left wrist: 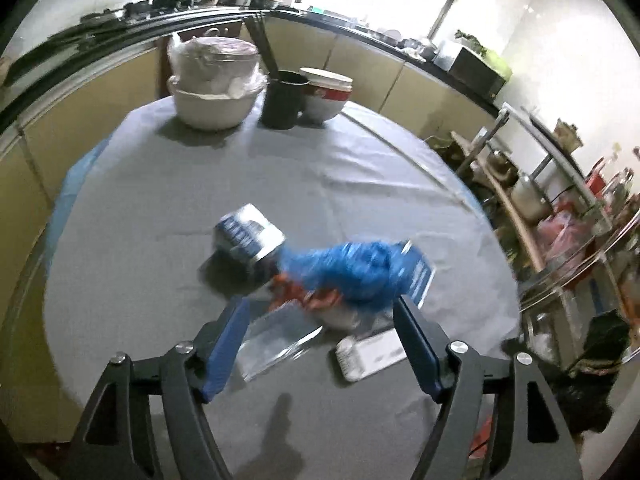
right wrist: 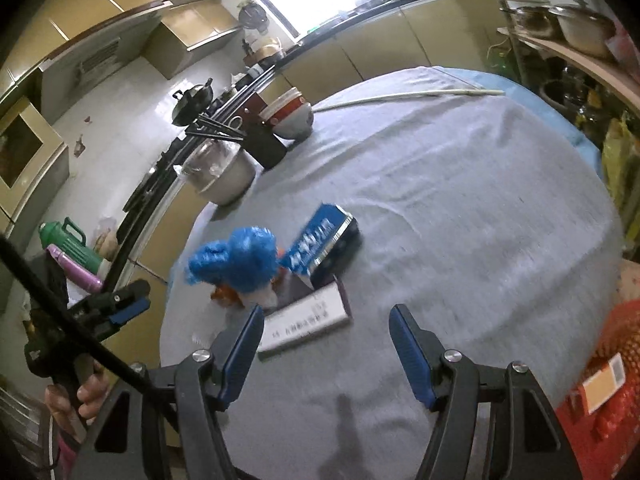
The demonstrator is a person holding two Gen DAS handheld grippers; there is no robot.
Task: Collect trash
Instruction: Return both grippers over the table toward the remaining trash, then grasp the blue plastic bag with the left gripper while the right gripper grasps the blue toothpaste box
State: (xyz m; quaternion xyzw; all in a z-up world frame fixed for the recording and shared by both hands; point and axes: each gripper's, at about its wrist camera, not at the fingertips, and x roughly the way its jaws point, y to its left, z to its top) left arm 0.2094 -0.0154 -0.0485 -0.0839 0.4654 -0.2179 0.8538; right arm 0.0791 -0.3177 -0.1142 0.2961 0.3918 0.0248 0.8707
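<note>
Left wrist view first: at the far left of the tabletop (left wrist: 360, 184), which wears a grey cloth, a white bowl (left wrist: 214, 106) carries a lidded pot wrapped in clear plastic (left wrist: 214, 58). Right of it stand a black cup (left wrist: 283, 100) and a red-and-white bowl (left wrist: 325, 94). Nearer, the trash lies in one loose heap in the middle of the cloth: a blue-and-silver carton (left wrist: 248, 240) tipped on its side, then a crumpled blue plastic bag (left wrist: 352, 266) over a scrap of orange wrapper (left wrist: 304, 294), a clear flat packet (left wrist: 276, 338) and a white flat box (left wrist: 374, 354). The left tongs (left wrist: 320, 308) hang over the near edge of the heap with their blue pads wide apart and nothing pinched between them. Far right, a metal rack (left wrist: 560, 208) holds pots and bags.

From the right wrist view, a hand (right wrist: 80, 396) at the far left grips the handle of the left tongs (right wrist: 130, 310). Rightward, the blue plastic bag (right wrist: 236, 264) sits beside the blue-and-silver carton (right wrist: 324, 240), and a white flat box (right wrist: 308, 322) lies in front of them. The right tongs (right wrist: 326, 316) hover just over that box, their pads spread and empty. A red mesh bag (right wrist: 608, 384) shows at the right edge.
</note>
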